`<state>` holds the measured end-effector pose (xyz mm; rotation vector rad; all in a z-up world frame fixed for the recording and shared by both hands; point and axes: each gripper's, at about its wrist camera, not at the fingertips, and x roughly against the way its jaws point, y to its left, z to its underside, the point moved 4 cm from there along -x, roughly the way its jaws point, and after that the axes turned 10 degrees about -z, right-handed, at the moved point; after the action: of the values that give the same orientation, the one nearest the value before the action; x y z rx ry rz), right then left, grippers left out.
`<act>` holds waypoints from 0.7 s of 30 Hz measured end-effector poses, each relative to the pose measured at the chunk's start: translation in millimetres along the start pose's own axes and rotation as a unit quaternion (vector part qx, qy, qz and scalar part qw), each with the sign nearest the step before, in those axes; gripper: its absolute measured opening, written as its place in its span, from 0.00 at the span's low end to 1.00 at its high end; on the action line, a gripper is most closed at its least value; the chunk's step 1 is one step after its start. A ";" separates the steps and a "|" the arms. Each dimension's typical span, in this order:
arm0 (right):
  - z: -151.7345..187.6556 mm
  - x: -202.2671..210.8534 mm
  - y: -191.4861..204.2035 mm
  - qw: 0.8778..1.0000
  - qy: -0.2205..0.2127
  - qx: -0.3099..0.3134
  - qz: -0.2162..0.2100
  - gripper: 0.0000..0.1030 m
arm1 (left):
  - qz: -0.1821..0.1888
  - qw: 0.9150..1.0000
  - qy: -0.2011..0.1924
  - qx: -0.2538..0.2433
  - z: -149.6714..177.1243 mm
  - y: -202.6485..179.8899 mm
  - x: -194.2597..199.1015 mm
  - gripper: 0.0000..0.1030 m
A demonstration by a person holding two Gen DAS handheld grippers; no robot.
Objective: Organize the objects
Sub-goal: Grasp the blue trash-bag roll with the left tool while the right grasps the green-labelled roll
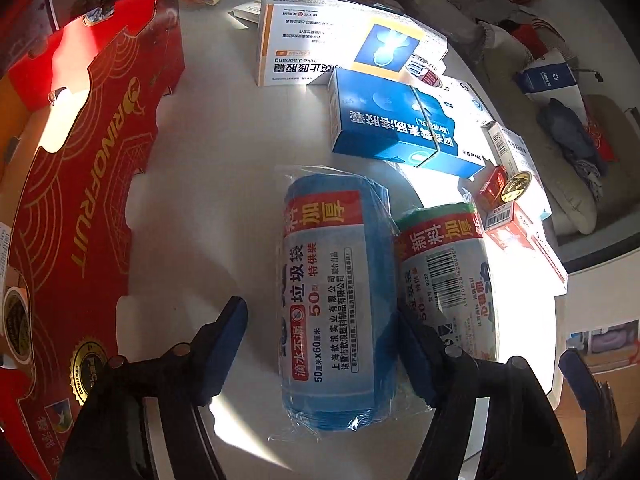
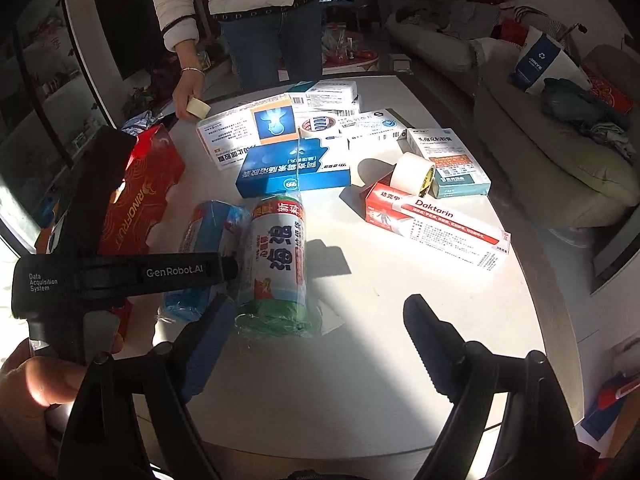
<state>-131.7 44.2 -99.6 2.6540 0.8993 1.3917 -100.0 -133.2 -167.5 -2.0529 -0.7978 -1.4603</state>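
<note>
Plainly, the blue roll of bin bags (image 1: 336, 300) lies flat on the white surface (image 1: 224, 152) between the fingers of the left claw (image 1: 320, 356), which is spread wide around it; the pads are not seen to press on the wrapper, so nothing is gripped yet. The green roll (image 1: 444, 264) lies just beside it, past the claw's right finger, touching or nearly so. The right claw (image 2: 308, 344) is also held open, empty, with the green roll ahead of its left finger. Both rolls are judged light and soft, yielding under pressure, and their clear film looks slippery. The blue roll is best taken across its middle, where the printed label is wrapped, not at the loose crimped ends.
</note>
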 end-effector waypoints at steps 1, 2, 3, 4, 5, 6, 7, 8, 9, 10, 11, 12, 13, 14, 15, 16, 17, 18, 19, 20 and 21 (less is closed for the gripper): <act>-1.8 -5.2 2.8 1.000 0.004 0.008 -0.004 0.83 | 0.001 1.000 -0.001 0.002 -0.9 3.0 0.0 0.74; -3.3 -9.4 5.2 1.000 0.006 0.016 -0.003 0.83 | -0.001 1.000 -0.004 0.004 -1.3 6.7 0.1 0.74; -5.0 -14.4 8.0 1.000 0.011 0.025 -0.002 0.83 | -0.005 1.000 -0.007 0.006 -2.1 9.7 0.1 0.73; -6.2 -19.1 10.2 0.999 0.016 0.032 -0.001 0.83 | -0.009 1.000 -0.010 0.007 -3.3 12.9 0.1 0.70; -7.2 -24.6 11.9 0.999 0.021 0.037 0.002 0.83 | -0.016 1.000 -0.012 0.008 -4.0 16.6 0.4 0.69; -7.8 -30.2 13.1 0.999 0.028 0.041 0.003 0.83 | -0.021 1.000 -0.014 0.010 -4.5 19.2 0.5 0.65; -8.1 -35.4 13.9 0.998 0.035 0.042 0.004 0.83 | -0.025 1.000 -0.016 0.007 -4.2 20.1 0.6 0.63; -9.1 -40.2 14.7 0.998 0.040 0.042 0.004 0.83 | -0.028 0.999 -0.016 0.003 -3.7 20.1 0.6 0.62; -10.9 -44.9 15.1 0.998 0.044 0.042 0.005 0.83 | -0.029 0.999 -0.017 0.000 -3.4 20.4 0.7 0.62; -12.8 -50.3 15.3 0.998 0.048 0.040 0.008 0.83 | -0.030 0.999 -0.017 -0.002 -3.3 20.5 0.7 0.62; -14.5 -55.7 15.0 0.998 0.052 0.037 0.009 0.83 | -0.028 0.999 -0.016 -0.001 -3.7 20.9 0.7 0.62; -15.7 -60.9 14.7 0.998 0.058 0.032 0.008 0.83 | -0.026 1.000 -0.015 0.003 -4.5 22.1 0.7 0.62; -16.9 -67.0 14.1 0.997 0.067 0.027 0.005 0.83 | -0.022 1.000 -0.012 0.008 -5.8 23.5 0.6 0.62; -17.7 -73.2 13.2 0.997 0.077 0.024 0.005 0.83 | -0.019 1.000 -0.009 0.011 -7.3 24.5 0.4 0.62; -18.2 -78.6 12.5 0.996 0.085 0.023 0.009 0.82 | -0.019 1.000 -0.007 0.010 -8.7 24.0 0.1 0.62; -19.1 -82.6 11.7 0.996 0.086 0.023 0.007 0.69 | -0.019 1.000 -0.007 0.007 -9.9 23.1 -0.6 0.62; -19.5 -86.6 11.8 0.996 0.088 0.023 0.001 0.55 | -0.020 1.000 -0.009 0.005 -10.7 22.4 -0.8 0.62; -18.2 -92.2 12.2 0.994 0.102 0.022 -0.011 0.46 | -0.021 1.000 -0.010 0.001 -11.0 21.8 -0.9 0.62; -17.7 -93.8 13.0 0.994 0.104 0.029 -0.009 0.45 | -0.021 1.000 -0.010 -0.002 -10.9 21.1 -1.0 0.62; -16.6 -94.0 16.4 0.993 0.108 0.047 -0.007 0.45 | -0.017 1.000 -0.011 -0.005 -10.5 21.2 -0.6 0.59; -14.8 -93.4 19.5 0.992 0.112 0.060 -0.009 0.44 | -0.007 1.000 -0.011 -0.004 -10.1 20.8 0.1 0.51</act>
<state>-174.6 -21.8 -155.6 2.6016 1.0538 1.7108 -92.1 -154.8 -165.5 -2.0766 -0.8172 -1.4531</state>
